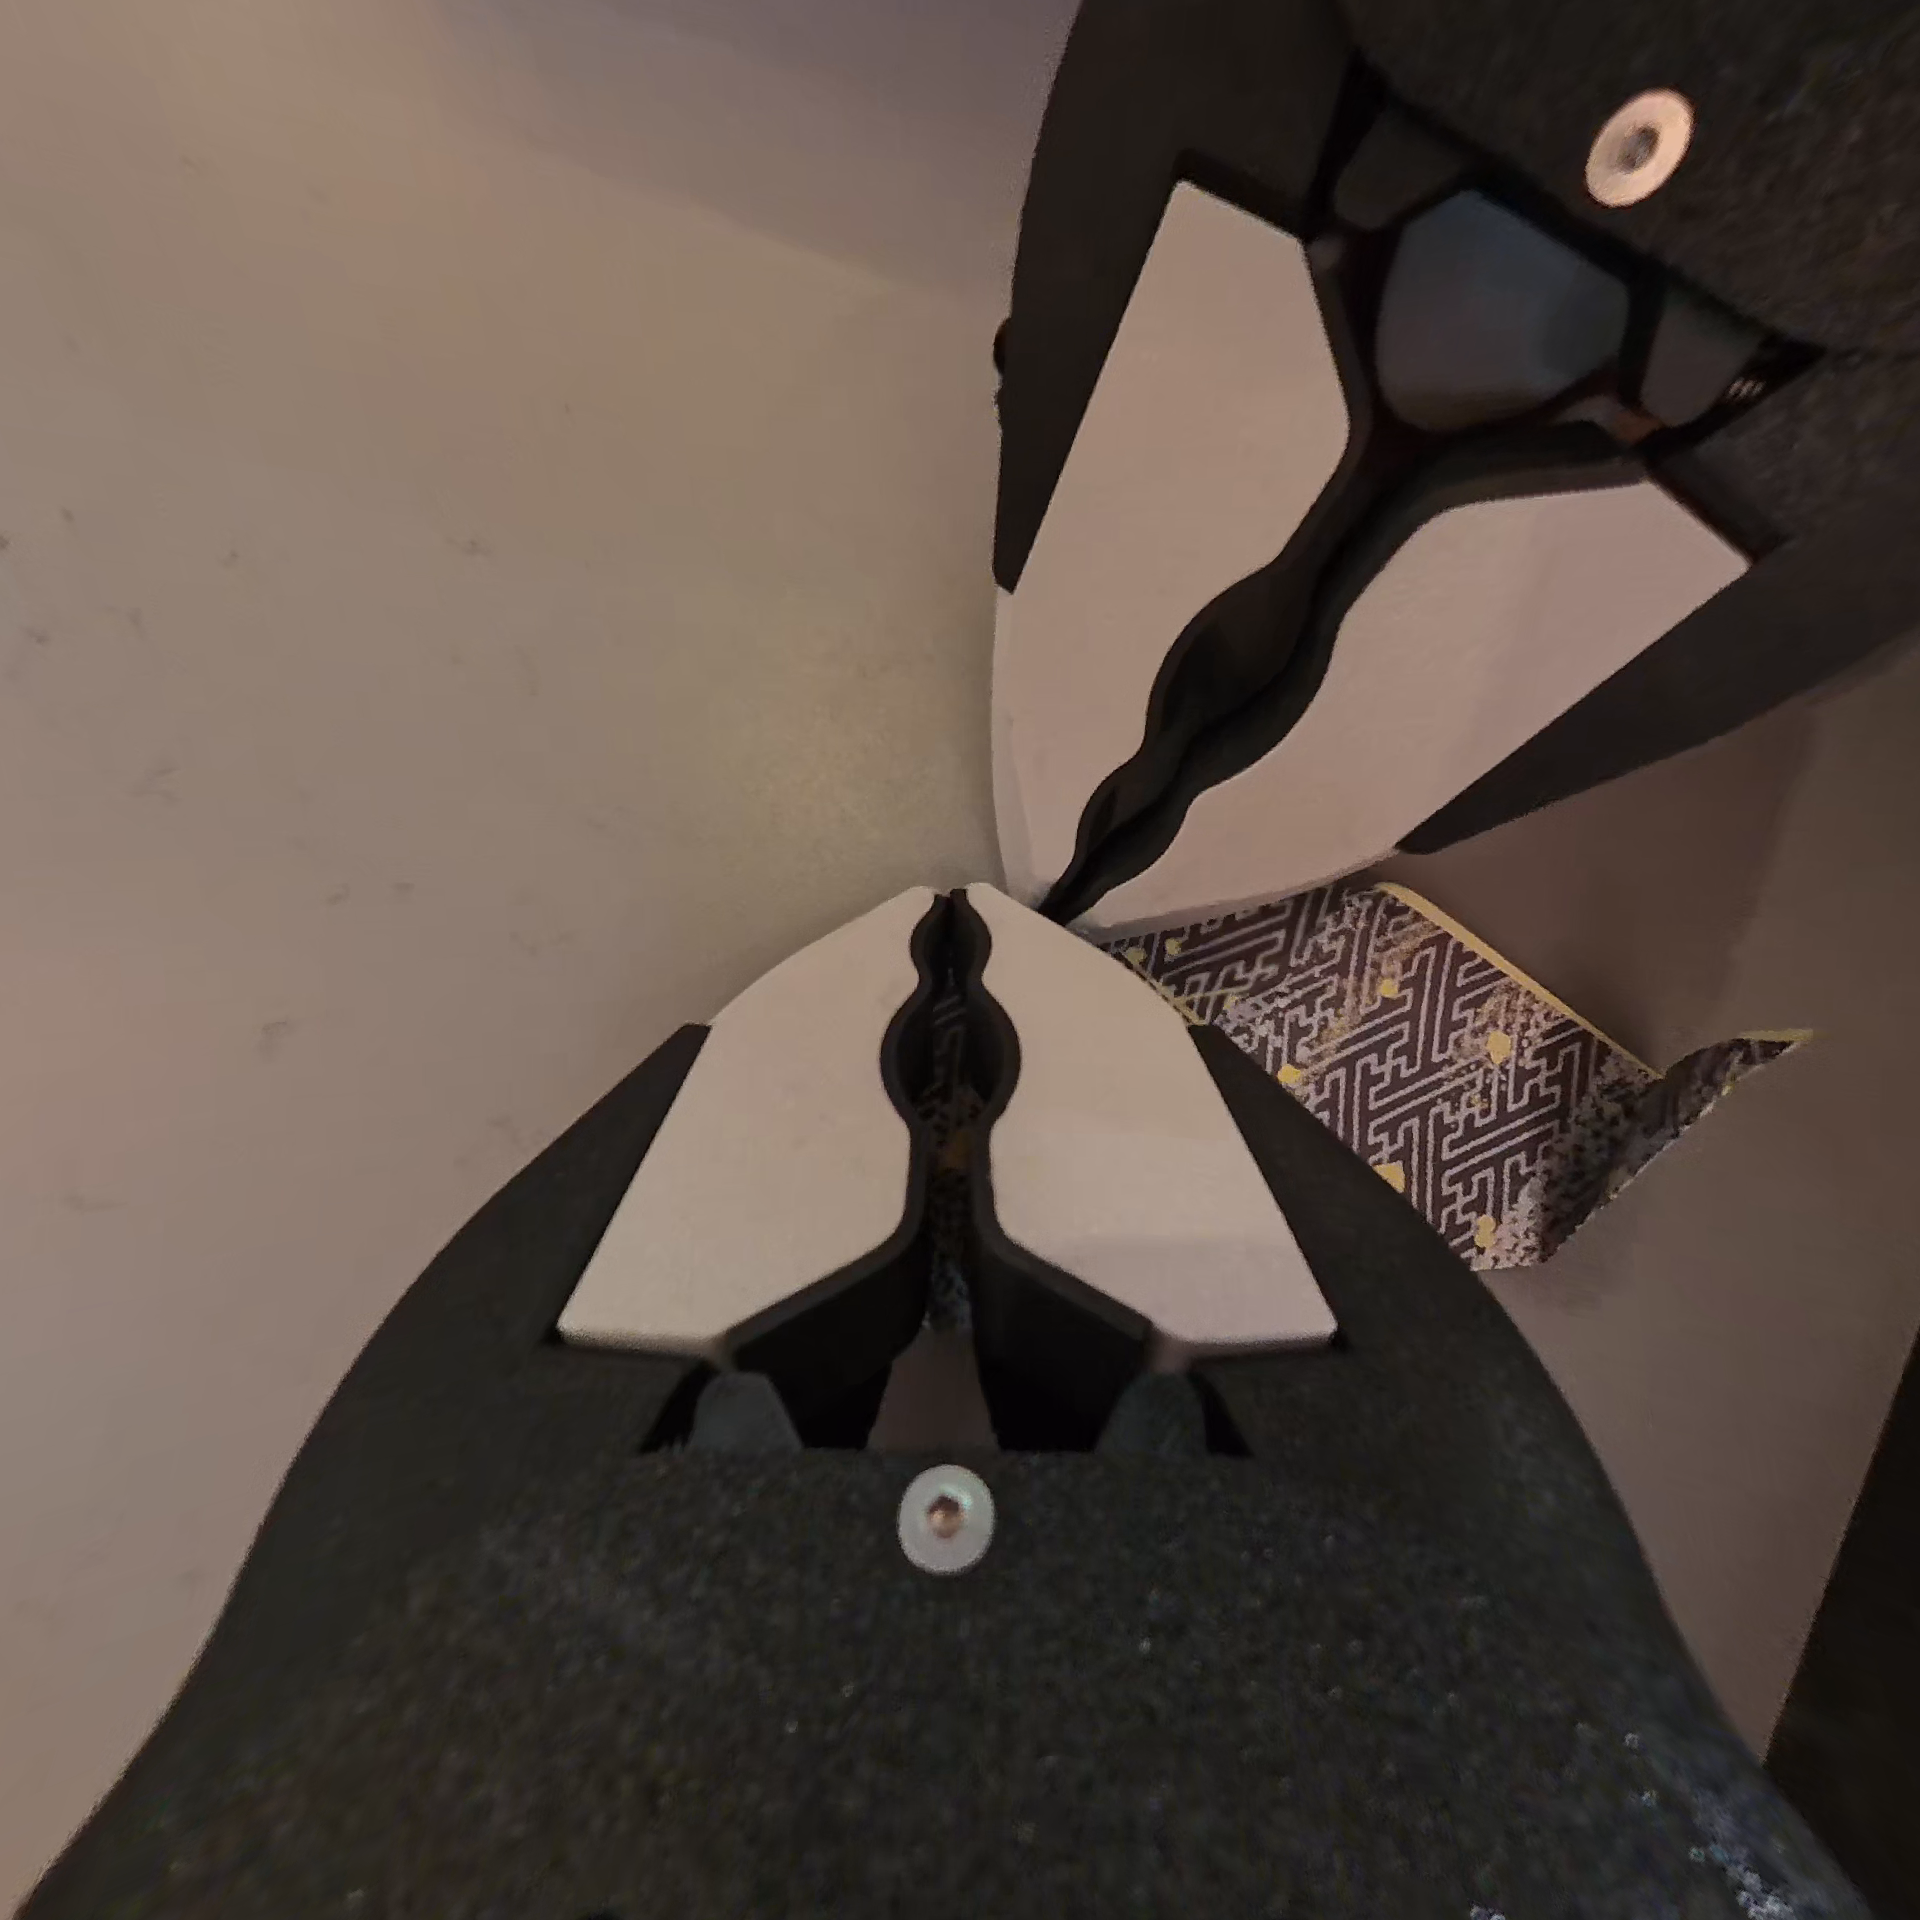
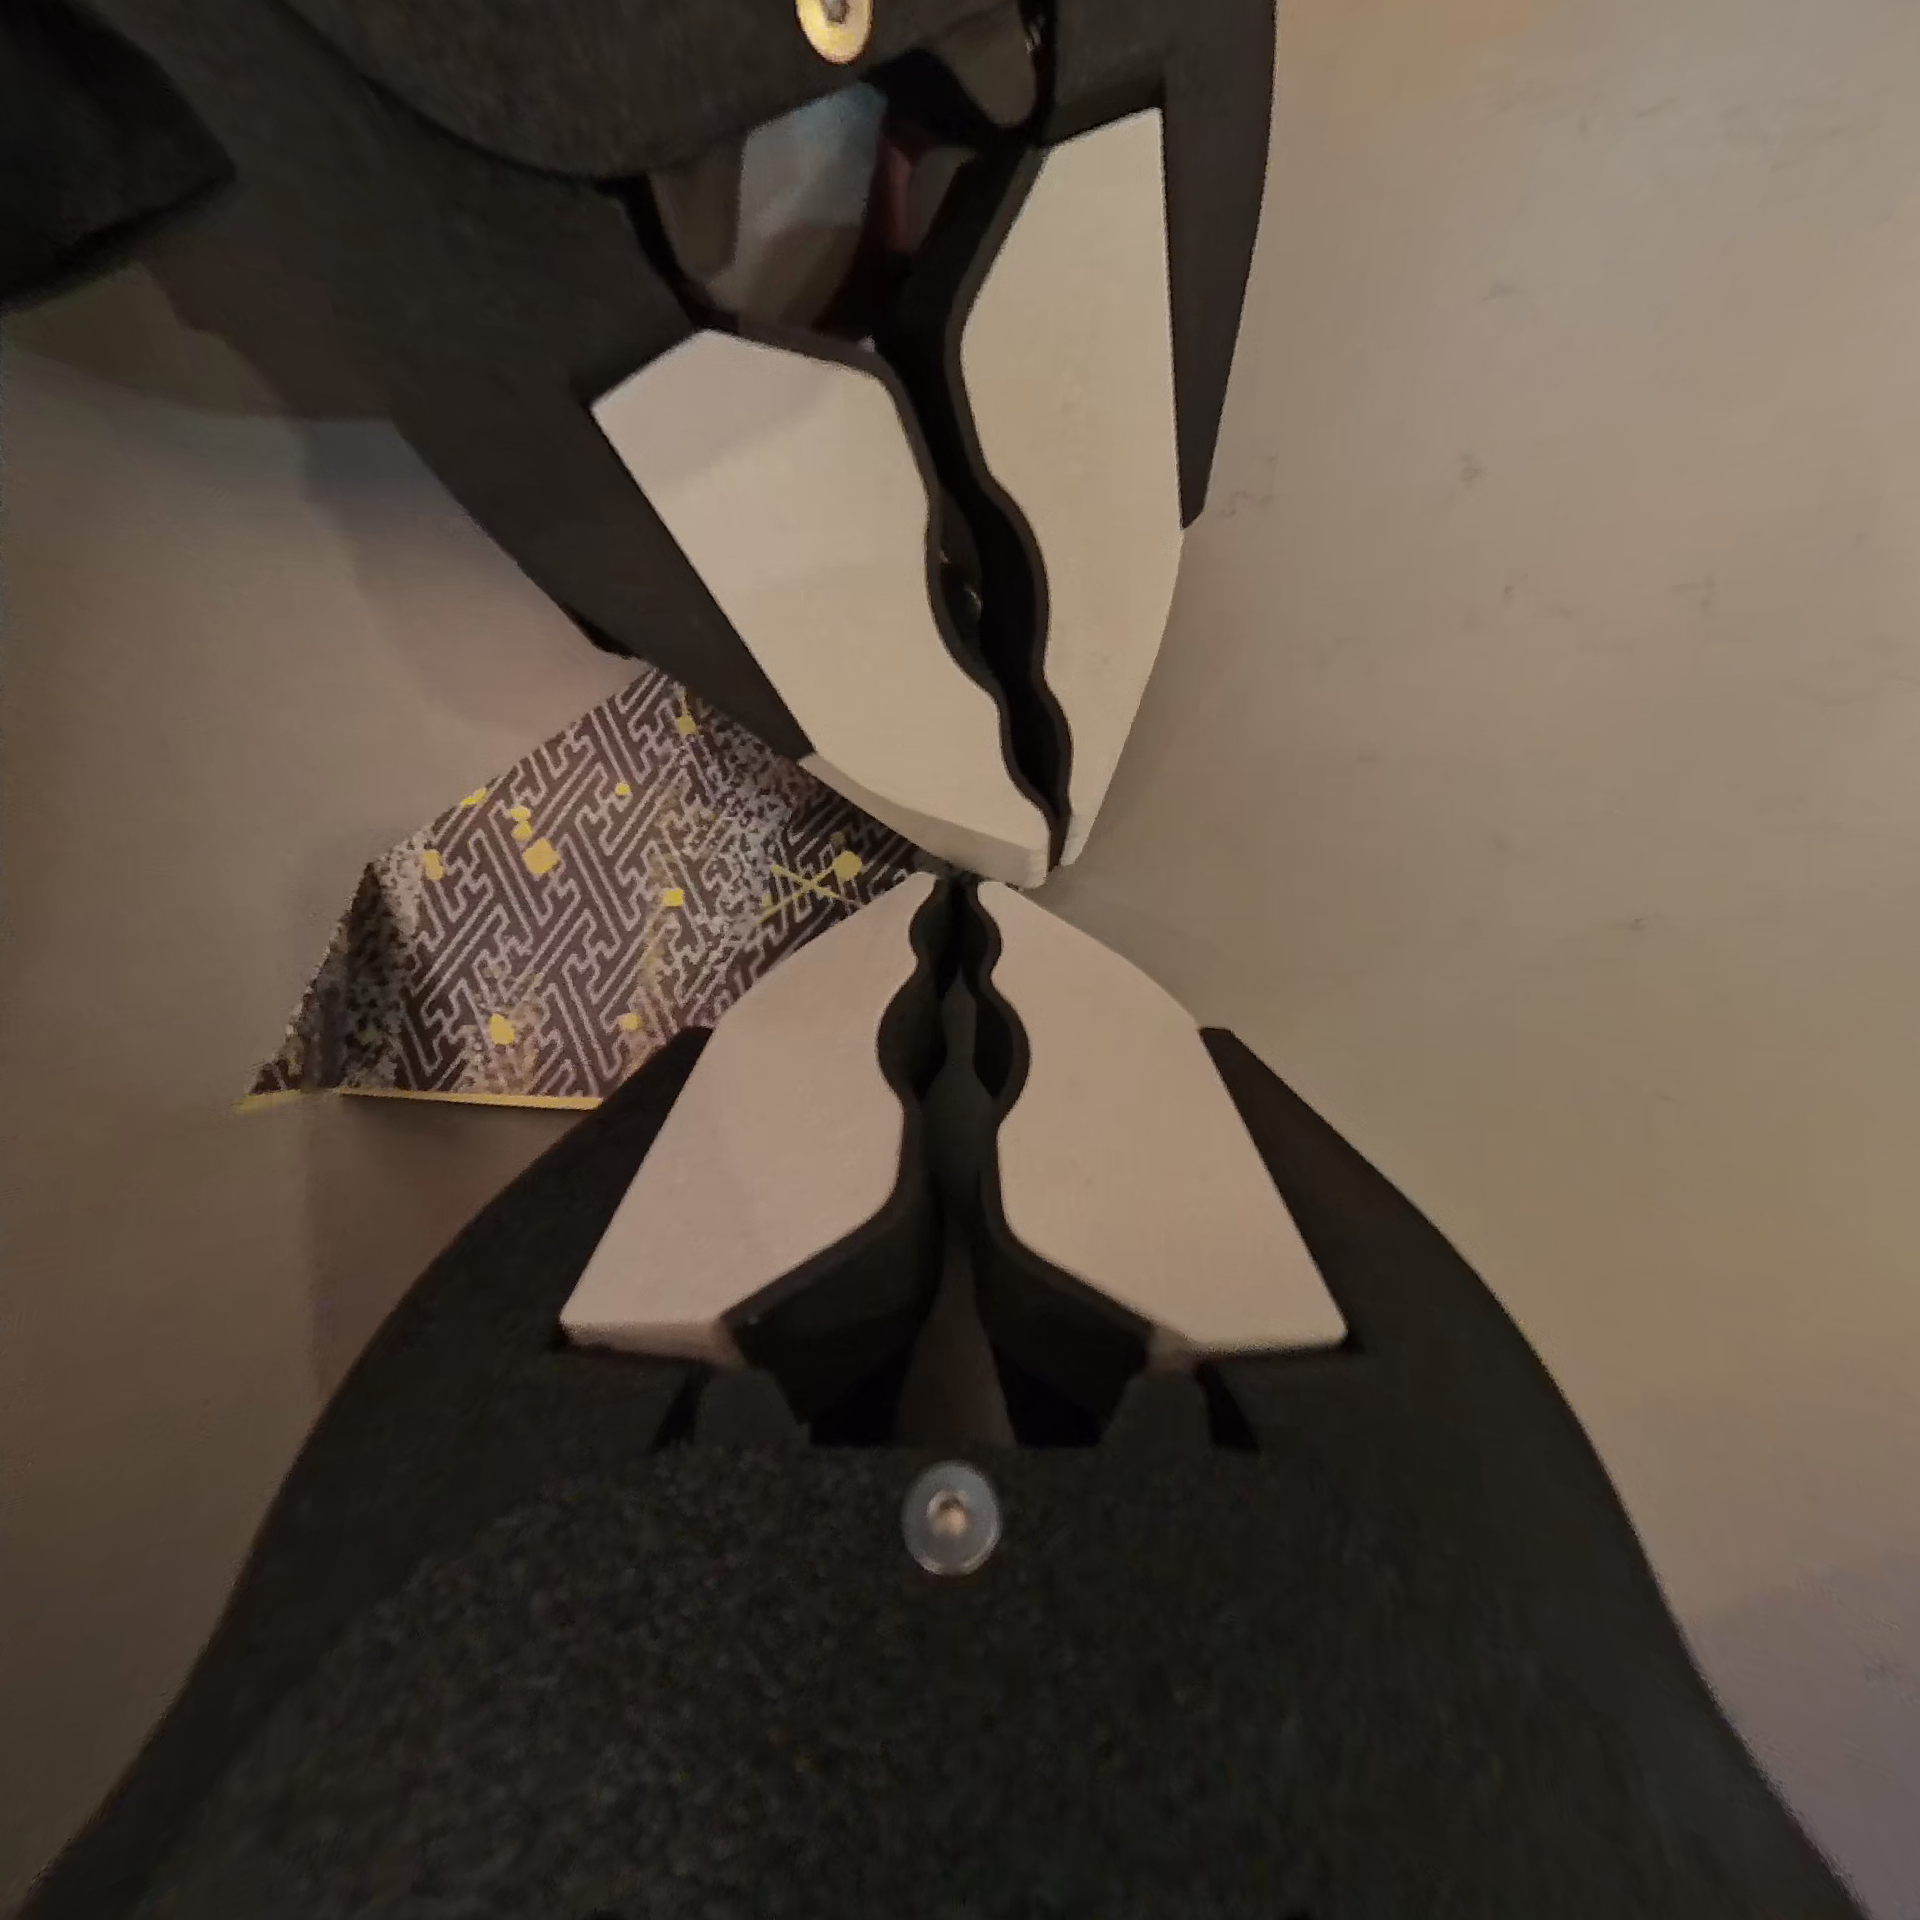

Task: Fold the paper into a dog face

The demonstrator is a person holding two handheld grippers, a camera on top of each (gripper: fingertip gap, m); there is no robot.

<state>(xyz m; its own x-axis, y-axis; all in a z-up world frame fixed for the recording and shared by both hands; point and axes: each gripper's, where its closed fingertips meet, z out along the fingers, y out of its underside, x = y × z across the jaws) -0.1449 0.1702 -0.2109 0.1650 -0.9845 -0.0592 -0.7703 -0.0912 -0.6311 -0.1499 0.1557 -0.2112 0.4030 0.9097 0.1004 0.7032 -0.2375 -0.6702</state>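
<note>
The folded sheet of dark maze-patterned paper with gold flecks and a yellow edge [image 1: 1392, 1081] lies on the pale beige surface [image 1: 416, 623], one corner caught where the two tools meet tip to tip. The left tool [image 1: 951, 909] is closed with patterned paper showing between its fingers, and the right tool [image 2: 958, 896] looks pinched on that same corner. It seems light, thin and easily creased, so I'd grip only corners and edges.
</note>
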